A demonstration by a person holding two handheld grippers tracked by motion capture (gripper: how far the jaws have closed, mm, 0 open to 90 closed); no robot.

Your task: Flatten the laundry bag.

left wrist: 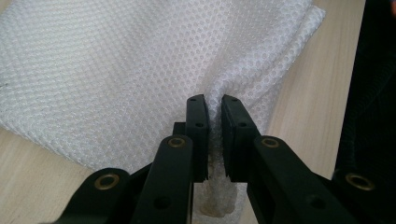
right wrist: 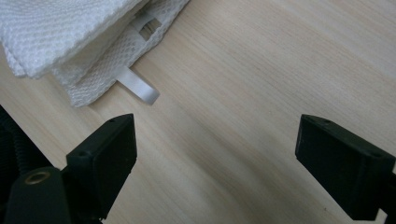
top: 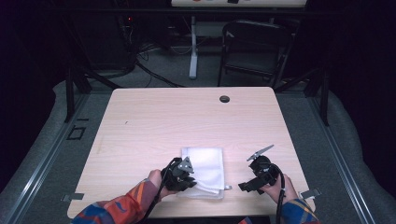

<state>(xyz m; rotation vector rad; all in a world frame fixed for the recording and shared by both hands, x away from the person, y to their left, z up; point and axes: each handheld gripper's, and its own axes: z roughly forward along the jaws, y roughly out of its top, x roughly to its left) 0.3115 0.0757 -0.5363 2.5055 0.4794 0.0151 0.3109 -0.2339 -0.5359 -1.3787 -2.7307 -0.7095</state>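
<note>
a fold of the white mesh cloth [left wrist: 140,70] is pinched by the left gripper [left wrist: 215,105]; the right gripper [right wrist: 215,154] is held wide open beside it, with nothing inside; next, the fold probably needs to be lifted gently.

I see a pale wood-grain surface [top: 154,126] with a small dark round hole [top: 224,99] near its 12 o'clock edge. A folded white mesh cloth [top: 205,165] lies directly on it toward 6 o'clock, a short white ribbon tab [right wrist: 137,88] sticking out flat onto the wood.
</note>
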